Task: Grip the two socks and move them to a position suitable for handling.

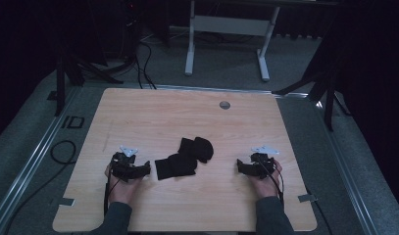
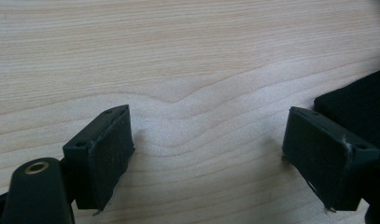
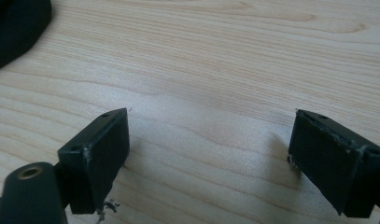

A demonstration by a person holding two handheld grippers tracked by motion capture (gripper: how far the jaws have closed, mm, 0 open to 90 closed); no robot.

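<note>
- Black cloth (image 1: 185, 157) lay mid-table (image 1: 187, 112), its long axis running from near-left up to far-right.
- Left gripper (image 1: 144, 169) sat just beside its near end, jaws apart and empty.
- Right gripper (image 1: 240, 166), also spread wide, rested well apart from it.

The left gripper (image 2: 208, 158) has its two black fingers (image 2: 106, 156) spread wide apart, low over a pale wooden desk (image 2: 187, 60) with wavy grain. Bare wood lies between them. A black cloth (image 2: 360, 107) lies on the desk just behind the right-hand finger, at the frame's right edge.
</note>
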